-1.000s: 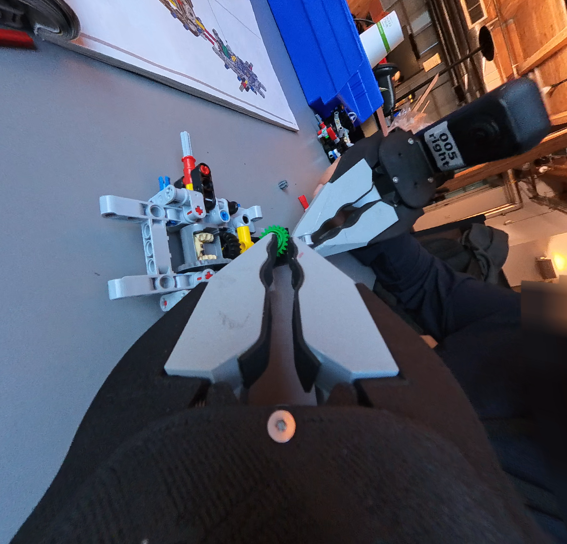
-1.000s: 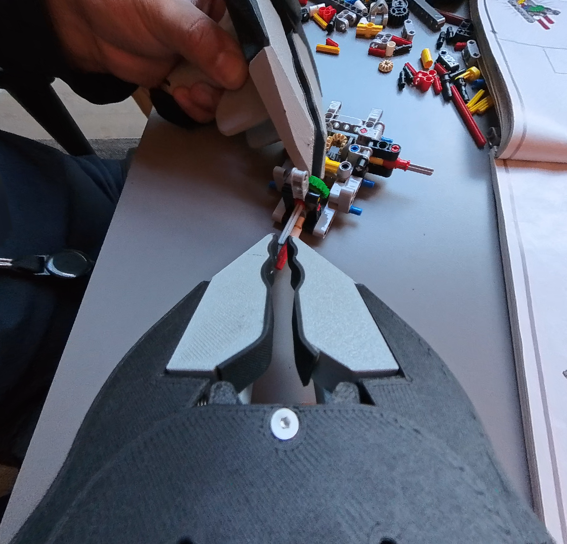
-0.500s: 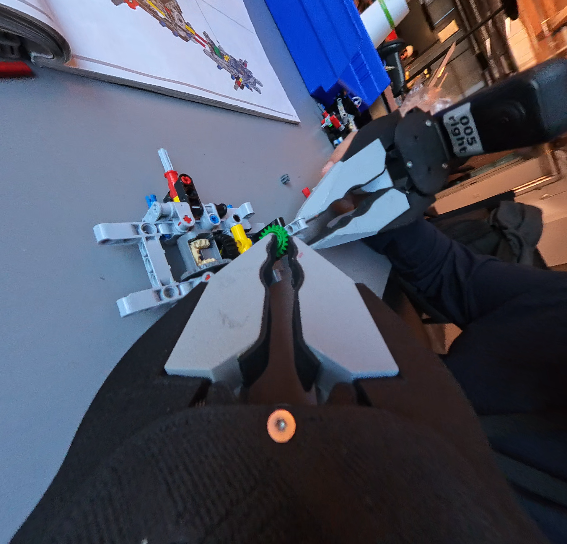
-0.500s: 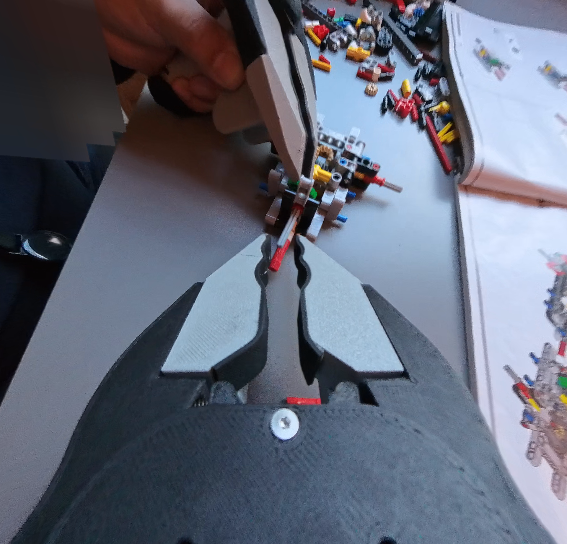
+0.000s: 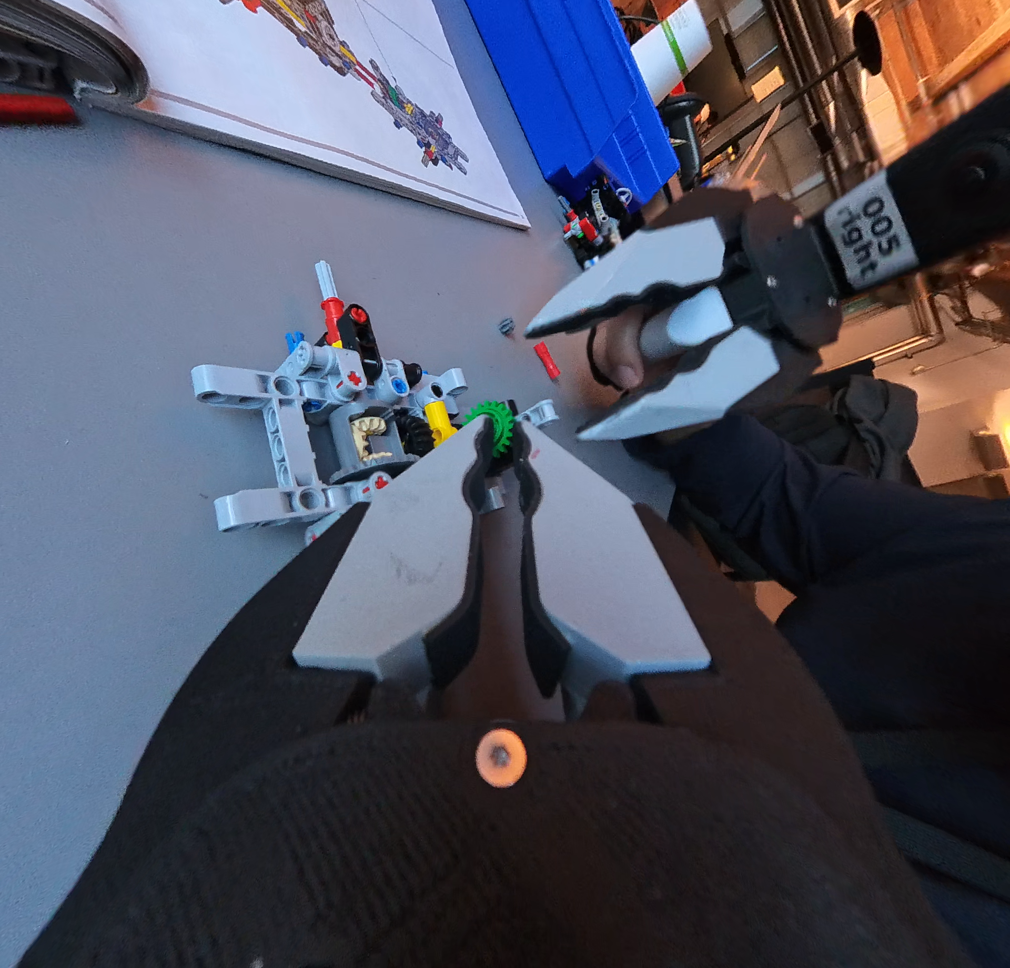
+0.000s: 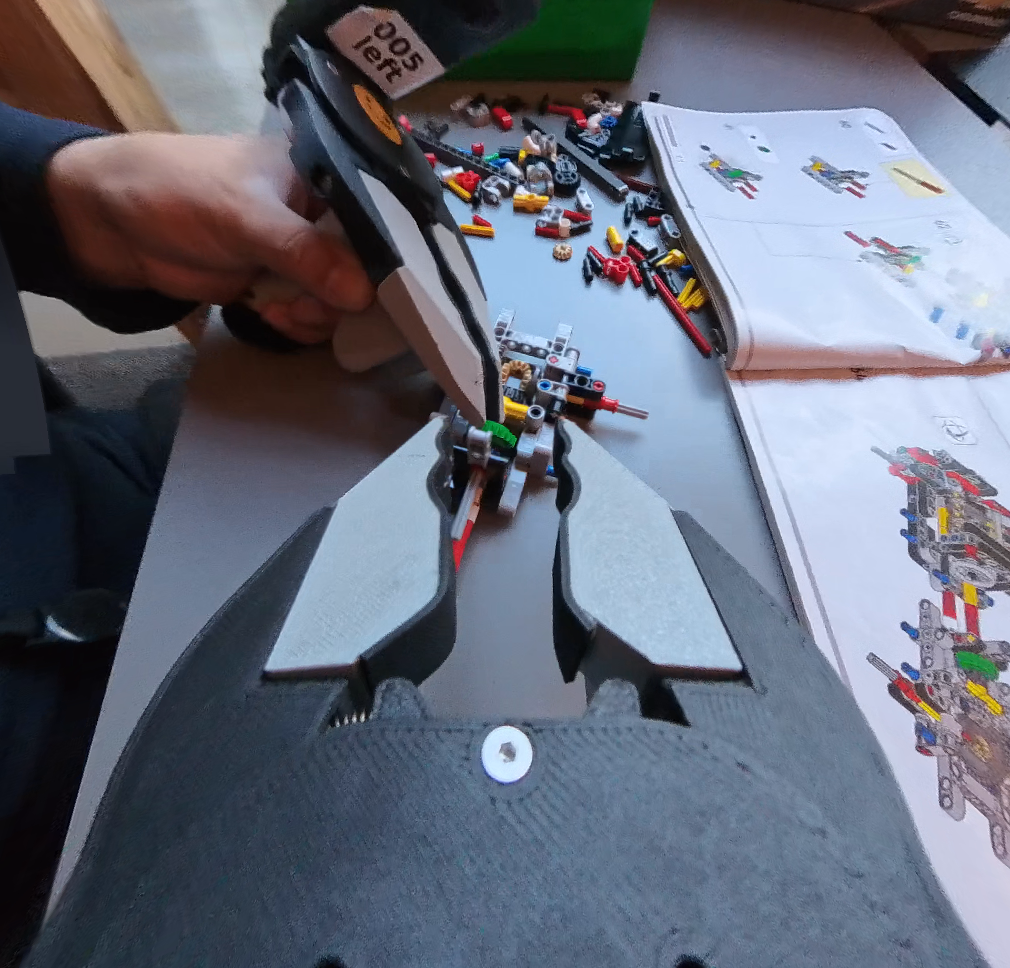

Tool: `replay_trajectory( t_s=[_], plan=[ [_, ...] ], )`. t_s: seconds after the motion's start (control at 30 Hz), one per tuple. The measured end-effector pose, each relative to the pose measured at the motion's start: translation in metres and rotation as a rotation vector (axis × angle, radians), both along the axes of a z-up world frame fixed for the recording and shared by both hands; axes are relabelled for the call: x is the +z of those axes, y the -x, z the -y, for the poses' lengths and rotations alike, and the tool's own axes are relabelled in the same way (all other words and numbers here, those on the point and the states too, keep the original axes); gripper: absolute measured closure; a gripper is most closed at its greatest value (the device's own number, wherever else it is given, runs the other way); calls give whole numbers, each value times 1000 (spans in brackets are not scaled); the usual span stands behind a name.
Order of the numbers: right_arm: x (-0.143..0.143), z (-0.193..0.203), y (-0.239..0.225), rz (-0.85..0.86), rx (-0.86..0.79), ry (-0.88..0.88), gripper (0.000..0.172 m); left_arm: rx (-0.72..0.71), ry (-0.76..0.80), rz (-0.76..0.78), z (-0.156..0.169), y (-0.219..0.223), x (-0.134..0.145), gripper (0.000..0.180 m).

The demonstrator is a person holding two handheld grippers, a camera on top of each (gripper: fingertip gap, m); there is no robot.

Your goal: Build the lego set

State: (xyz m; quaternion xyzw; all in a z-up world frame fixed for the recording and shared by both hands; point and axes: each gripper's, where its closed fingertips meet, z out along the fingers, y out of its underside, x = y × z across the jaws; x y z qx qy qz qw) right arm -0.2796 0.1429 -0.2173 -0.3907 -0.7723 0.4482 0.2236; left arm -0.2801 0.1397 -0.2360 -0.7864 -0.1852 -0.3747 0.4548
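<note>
A small grey brick model with a green gear lies on the grey table. My left gripper is shut on the model at the green gear; the right wrist view shows its tips pressed onto the model beside the gear. My right gripper is open wide. The model's near end and a grey axle with a red tip lie between its fingers without being gripped. In the left wrist view the right gripper stands open just right of the model.
An open instruction booklet lies right of the model and also shows in the left wrist view. Several loose bricks are piled behind, in front of a green box. A blue bin, a small red pin. Both grippers' tips are close together, under 4 cm apart.
My right gripper opened and let go of the red-tipped axle, which stays stuck in the model, then moved forward around the model's end. My left gripper stayed shut at the green gear.
</note>
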Motion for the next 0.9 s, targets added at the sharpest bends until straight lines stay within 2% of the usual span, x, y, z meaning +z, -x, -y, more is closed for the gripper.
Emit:
replay_trajectory(
  t_s=[0.2, 0.37, 0.77, 0.87, 0.9],
  plan=[
    [-16, 8, 4, 8, -123, -195, 149, 35, -27, 63, -1, 1, 4, 178],
    [-20, 9, 7, 45, -164, -191, 155, 47, -21, 58, -2, -1, 3, 178],
    [-24, 10, 7, 68, -163, -253, 155, 78, -20, 56, -1, -1, 3, 178],
    [-21, 8, 5, 63, -140, -269, 155, 50, -89, 73, 1, -1, 15, 180],
    [-21, 8, 5, 56, -127, -271, 155, 44, -113, 44, 2, 2, 19, 172]
  ],
)
